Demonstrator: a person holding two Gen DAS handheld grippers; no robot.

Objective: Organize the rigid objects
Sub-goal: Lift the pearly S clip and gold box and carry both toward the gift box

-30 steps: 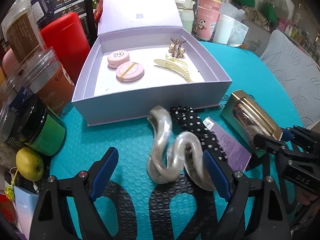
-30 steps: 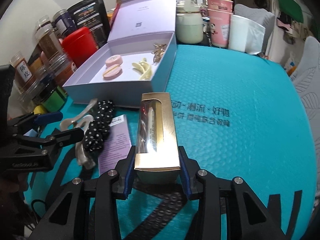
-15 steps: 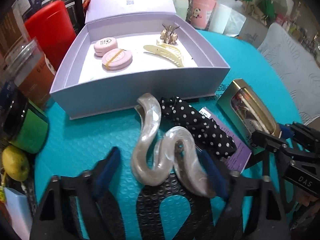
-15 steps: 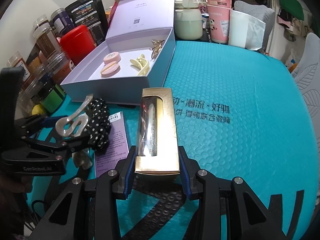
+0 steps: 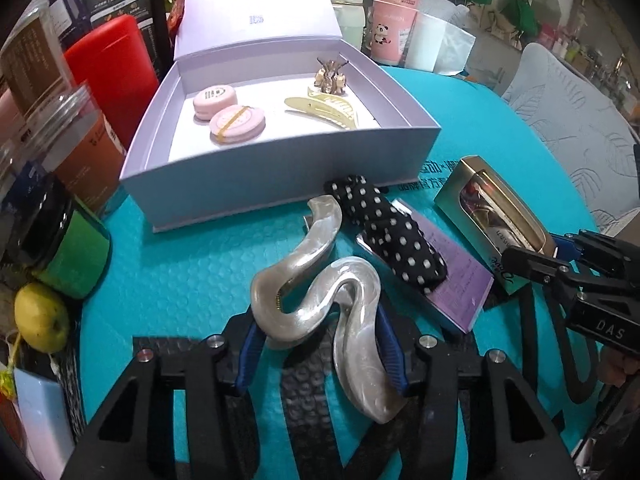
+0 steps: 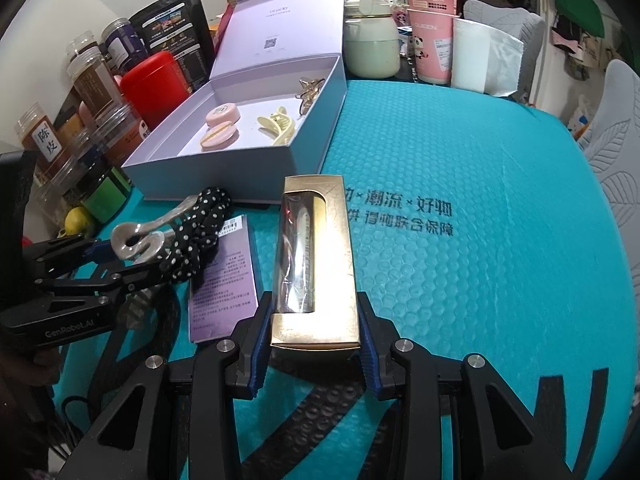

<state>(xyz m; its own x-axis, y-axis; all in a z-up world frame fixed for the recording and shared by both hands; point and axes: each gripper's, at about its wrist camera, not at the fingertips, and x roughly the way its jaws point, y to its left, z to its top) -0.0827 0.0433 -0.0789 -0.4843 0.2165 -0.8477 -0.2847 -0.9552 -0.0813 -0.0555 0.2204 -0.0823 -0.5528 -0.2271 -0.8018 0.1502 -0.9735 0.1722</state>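
Left wrist view: left gripper (image 5: pixel 318 346) jaws have just closed, now clenched on the pearly hair clip (image 5: pixel 320 300).
Right gripper (image 6: pixel 314 350): grasping gold box (image 6: pixel 316 256).
Meaning: both ready for the lavender box (image 5: pixel 280 196).

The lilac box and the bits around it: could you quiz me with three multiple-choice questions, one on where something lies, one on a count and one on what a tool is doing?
1. Where does the polka-dot hair tie lie?
A. inside the lilac box
B. on the teal mat in front of the box
C. on the red canister

2. How many round pink cases lie in the lilac box?
A. one
B. two
C. four

3. What is the right tool doing?
A. hanging open over the mat
B. gripping the gold window box
C. gripping the purple card

Answers:
1 B: the tie rests on the mat, just outside the box's front wall.
2 B: two pink discs sit side by side at the box's left.
3 B: its blue pads press both sides of the gold window box.
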